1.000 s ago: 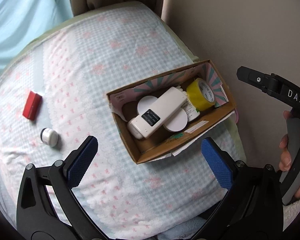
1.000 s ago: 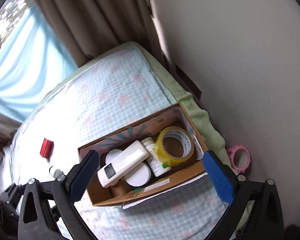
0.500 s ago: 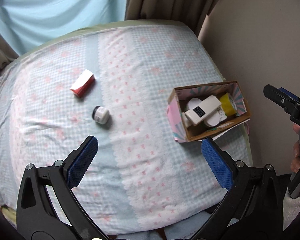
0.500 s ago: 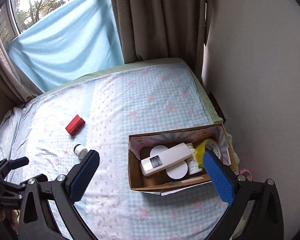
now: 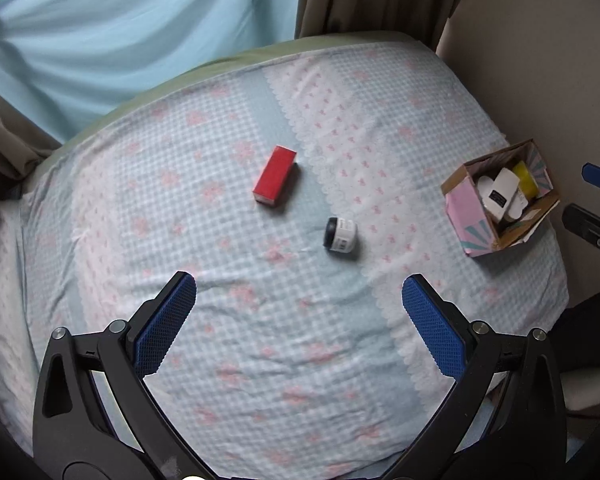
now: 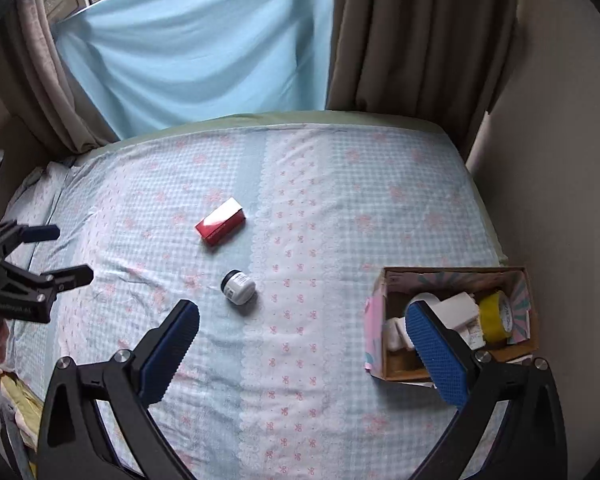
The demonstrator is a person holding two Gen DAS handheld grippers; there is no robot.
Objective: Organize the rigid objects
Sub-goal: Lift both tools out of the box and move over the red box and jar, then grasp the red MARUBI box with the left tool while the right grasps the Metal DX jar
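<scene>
A red box and a small white jar with a black lid lie on the bed's checked sheet, ahead of my left gripper, which is open and empty above the sheet. Both also show in the right wrist view, the red box and the jar. My right gripper is open and empty. A cardboard box at the right holds a white remote, white jars and a yellow tape roll; the cardboard box also shows in the left wrist view.
The bed meets a blue curtain and brown drapes at the far edge. A beige wall runs along the right side. The left gripper shows at the right wrist view's left edge.
Both grippers have swung left and pulled back from the cardboard box. The red box and the jar now sit near the centre of both views. Both grippers stay open.
</scene>
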